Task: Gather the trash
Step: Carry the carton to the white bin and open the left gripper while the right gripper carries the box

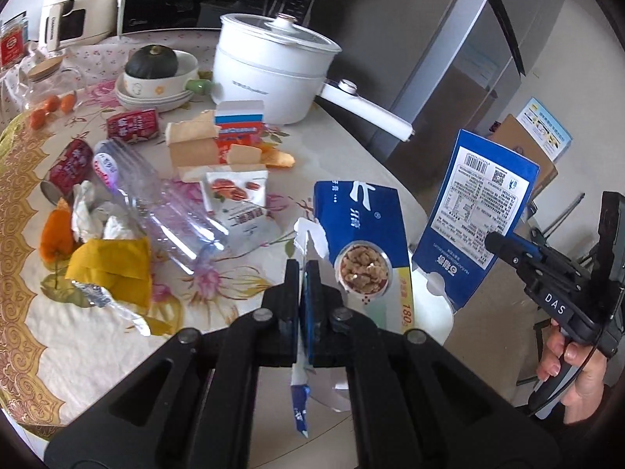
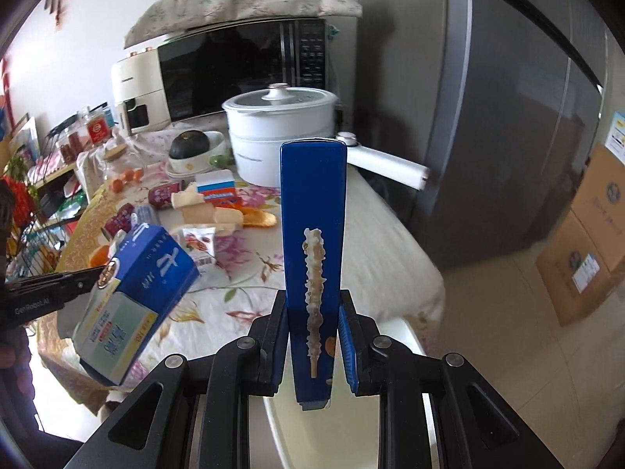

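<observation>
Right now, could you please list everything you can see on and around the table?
blue box: one, held over the table edge
flat blue carton: one, held upright
pot: one, white, far side of the table
squash: one, dark green, in a bowl
plastic bottle: one, clear, lying down
microwave: one, black, behind the pot
fridge: one, grey, right
left gripper: fingers shut on the blue box
right gripper: fingers shut on the flat blue carton

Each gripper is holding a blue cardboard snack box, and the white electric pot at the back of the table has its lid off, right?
Not quite: the white electric pot has its glass lid on, as the right wrist view shows. Each gripper does hold a blue cardboard snack box.
</observation>
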### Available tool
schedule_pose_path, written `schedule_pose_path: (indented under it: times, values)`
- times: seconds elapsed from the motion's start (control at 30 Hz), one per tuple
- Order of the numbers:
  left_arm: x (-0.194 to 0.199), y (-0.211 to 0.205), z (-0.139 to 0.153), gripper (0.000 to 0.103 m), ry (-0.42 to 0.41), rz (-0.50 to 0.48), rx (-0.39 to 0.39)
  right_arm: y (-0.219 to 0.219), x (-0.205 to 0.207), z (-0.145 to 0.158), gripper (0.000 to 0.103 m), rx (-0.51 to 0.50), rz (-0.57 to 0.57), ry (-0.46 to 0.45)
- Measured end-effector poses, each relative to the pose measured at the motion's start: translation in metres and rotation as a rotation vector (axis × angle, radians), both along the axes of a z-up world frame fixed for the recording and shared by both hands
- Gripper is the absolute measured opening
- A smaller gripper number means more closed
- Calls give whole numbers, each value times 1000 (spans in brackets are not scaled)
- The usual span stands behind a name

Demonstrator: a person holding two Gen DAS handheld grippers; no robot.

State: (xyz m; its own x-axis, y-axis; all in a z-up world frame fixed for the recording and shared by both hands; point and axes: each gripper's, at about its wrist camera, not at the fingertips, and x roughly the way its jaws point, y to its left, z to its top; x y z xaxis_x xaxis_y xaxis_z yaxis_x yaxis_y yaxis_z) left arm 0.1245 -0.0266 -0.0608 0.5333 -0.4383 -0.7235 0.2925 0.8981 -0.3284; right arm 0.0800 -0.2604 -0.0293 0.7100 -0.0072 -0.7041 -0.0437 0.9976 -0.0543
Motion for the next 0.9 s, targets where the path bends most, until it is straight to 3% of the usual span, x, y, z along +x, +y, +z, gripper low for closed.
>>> schedule_pose_path:
  times: [0.37, 0.73, 0.8, 0.87, 0.9]
  values:
    - [-3, -90, -36, 3, 29, -151, 113, -56, -15, -32, 24, 22, -84, 141]
    - [1, -135, -70, 7, -30, -191, 179, -84, -17, -53, 24, 12, -142, 216]
    - [3, -138, -71, 21, -38, -181, 176, -89, -17, -55, 24, 18, -154, 223]
    - [4, -139, -69, 76, -42, -156, 189, -92, -17, -55, 24, 22, -159, 226]
    - [4, -139, -68, 86, -49, -142, 198, -93, -17, -55, 24, 22, -160, 227]
